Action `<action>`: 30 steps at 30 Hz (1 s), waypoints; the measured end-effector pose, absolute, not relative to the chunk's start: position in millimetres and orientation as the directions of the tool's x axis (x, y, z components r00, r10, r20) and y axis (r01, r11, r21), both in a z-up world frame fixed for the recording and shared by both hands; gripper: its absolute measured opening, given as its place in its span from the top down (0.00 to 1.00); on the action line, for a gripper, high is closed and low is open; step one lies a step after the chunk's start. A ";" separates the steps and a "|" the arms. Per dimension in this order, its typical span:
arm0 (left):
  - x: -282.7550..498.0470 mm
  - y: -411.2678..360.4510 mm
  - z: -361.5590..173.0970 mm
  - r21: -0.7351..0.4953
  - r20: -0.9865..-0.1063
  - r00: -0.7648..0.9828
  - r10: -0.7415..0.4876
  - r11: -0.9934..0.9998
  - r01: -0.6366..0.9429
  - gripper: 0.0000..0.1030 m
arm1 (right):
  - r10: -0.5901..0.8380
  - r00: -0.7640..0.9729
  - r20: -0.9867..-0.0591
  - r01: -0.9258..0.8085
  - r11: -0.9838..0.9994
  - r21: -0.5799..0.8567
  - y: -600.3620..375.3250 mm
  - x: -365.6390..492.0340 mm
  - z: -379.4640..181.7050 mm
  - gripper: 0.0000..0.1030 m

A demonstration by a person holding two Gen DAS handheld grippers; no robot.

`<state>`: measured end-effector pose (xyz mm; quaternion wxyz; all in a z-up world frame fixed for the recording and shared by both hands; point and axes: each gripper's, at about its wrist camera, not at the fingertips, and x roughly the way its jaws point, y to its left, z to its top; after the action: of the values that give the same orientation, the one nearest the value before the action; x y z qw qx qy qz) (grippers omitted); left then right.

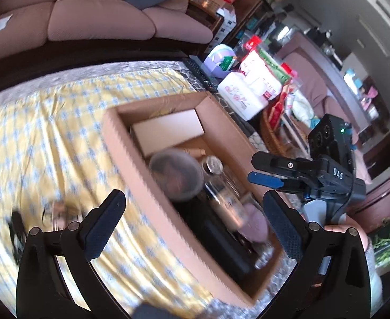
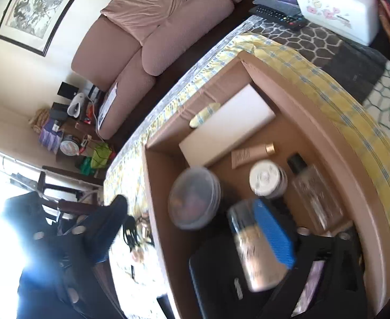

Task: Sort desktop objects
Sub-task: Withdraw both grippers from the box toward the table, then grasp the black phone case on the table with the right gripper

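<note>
An open cardboard box (image 1: 131, 159) (image 2: 152, 186) sits on the yellow checked cloth (image 1: 48, 133). It holds a flat white box (image 2: 229, 130), a round clear-lidded tub (image 1: 176, 175) (image 2: 195, 199), a white-capped jar (image 2: 264, 178), a clear bottle (image 2: 309, 186), a tube (image 2: 250, 154) and a black case (image 2: 216, 279). My left gripper (image 1: 195, 226) hangs open over the box's near wall, nothing between its pads. My right gripper (image 2: 189, 228) (image 1: 258, 170) is open above the box's right side. A blurred tan bottle (image 2: 256, 252) lies beside its blue pad (image 2: 272, 234), inside the box.
Small loose items (image 1: 59, 210) and a black object (image 1: 16, 234) lie on the cloth left of the box. Behind the box are a remote (image 1: 200, 74) (image 2: 277, 13) and a white tissue box (image 1: 243, 95) (image 2: 336, 10). A pink sofa (image 1: 102, 18) lines the far side.
</note>
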<state>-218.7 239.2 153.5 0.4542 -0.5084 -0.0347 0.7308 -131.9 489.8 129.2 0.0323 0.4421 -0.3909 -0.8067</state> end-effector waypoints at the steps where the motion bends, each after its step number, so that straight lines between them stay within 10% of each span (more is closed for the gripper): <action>1: -213.1 231.2 154.0 -0.518 -0.710 -0.072 0.700 -0.589 -0.620 0.00 | -0.410 -0.600 -0.687 -0.284 -0.694 0.662 483.4 -125.3 130.9 0.00; 17: -95.3 106.1 88.9 -0.438 -0.806 -0.101 0.583 -0.703 -0.560 0.00 | -0.434 -0.584 -0.686 -0.084 -0.808 0.583 367.8 -22.4 164.0 0.00; 30: -65.8 30.0 74.9 -0.466 -0.781 -0.155 0.605 -0.730 -0.500 0.00 | -0.293 -0.539 -0.789 0.162 -0.956 0.244 248.6 45.5 146.4 0.00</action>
<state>-65.8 30.0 74.9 0.3642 -0.5385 -0.0488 0.7583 45.5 248.6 146.4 0.1302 0.4619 -0.0707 -0.8745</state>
